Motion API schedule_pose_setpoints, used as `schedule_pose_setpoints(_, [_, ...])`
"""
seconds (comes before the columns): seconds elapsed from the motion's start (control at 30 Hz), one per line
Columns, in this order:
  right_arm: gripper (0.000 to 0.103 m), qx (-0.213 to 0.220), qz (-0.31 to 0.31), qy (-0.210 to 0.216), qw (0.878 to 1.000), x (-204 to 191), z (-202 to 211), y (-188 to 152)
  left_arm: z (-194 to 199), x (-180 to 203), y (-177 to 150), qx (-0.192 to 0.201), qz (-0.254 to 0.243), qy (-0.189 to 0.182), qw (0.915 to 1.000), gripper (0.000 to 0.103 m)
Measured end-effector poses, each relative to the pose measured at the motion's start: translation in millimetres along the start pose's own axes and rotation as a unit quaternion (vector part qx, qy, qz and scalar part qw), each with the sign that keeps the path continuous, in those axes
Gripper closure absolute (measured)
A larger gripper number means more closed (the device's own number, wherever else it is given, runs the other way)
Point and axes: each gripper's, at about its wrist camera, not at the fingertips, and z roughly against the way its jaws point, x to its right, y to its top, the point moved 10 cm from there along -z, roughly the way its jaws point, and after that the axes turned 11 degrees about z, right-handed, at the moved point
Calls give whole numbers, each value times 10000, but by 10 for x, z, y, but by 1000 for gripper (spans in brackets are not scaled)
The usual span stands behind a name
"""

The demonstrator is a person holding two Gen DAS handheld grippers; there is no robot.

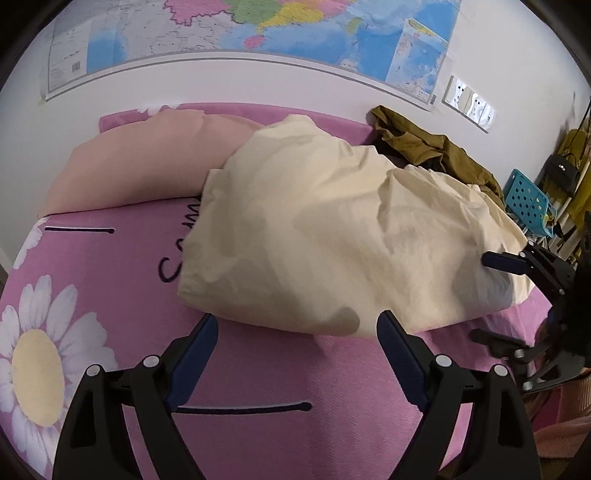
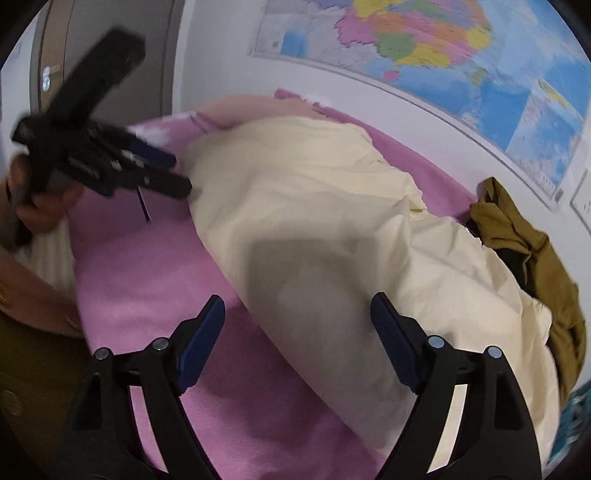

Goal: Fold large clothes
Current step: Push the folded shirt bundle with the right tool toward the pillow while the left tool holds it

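two tools, both with jaws spread wide and nothing between the pads. left tool [image 1: 297,328]: points down at the near edge of the cream garment [image 1: 332,236], just short of the cloth. right tool [image 2: 297,314]: points down over the near side of the same garment, its jaws apart above the cloth and not pressing on it.

item one, cream garment: large, rumpled, lying in a loose bundle along the middle of the bed [image 1: 110,295], on a pink daisy-print cover. far end lies against a pale pink pillow [image 1: 147,162].

item two, olive garment [image 1: 424,144]: crumpled heap at the far side of the bed by the wall, touching the cream one, untouched.

also present: wall map [image 1: 258,33], blue perforated stool [image 1: 528,199] beyond the bed.

step in hand, as judged: between grasps on the cream garment, which is bunched rather than squarely folded; task looks early or mid-way.

next move calls for: each tool to find a free edge or corner, close on a single layer, then lift and spread the cloth flat before folding. edges are buried in the rumples, so picking one cleanly is the hard part.
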Motion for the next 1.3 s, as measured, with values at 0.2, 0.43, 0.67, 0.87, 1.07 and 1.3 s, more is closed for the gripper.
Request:
schedule_pose_setpoints(0.2, [22, -171, 439, -467, 9978, -27, -168, -37, -43, 76, -32, -115, -22, -106, 9999, 18])
schedule_pose_setpoints(0.43, [36, -87, 382, -439, 9983, 46, -236, -12, -105, 218, -91, -393, 205, -626, 9970, 18])
schedule_pose_setpoints(0.67, [59, 314, -482, 180, 9982, 300, 8, 172, -156, 602, -166, -840, 434, -1818, 9788, 18])
schedule_pose_setpoints(0.87, [59, 331, -624, 325, 9970, 274, -14, 152, -250, 696, -1, -979, 1132, -2428, 9585, 18])
schedule_pose_setpoints(1.07, [59, 409, -867, 452, 9944, 285, -8, 142, -359, 598, 285, -932, 1817, -2672, 9418, 17])
schedule_pose_setpoints(1.3, [57, 443, -1162, 613, 9903, 288, -1, 114, -750, 601, 496, -876, 2054, -2256, 9483, 14])
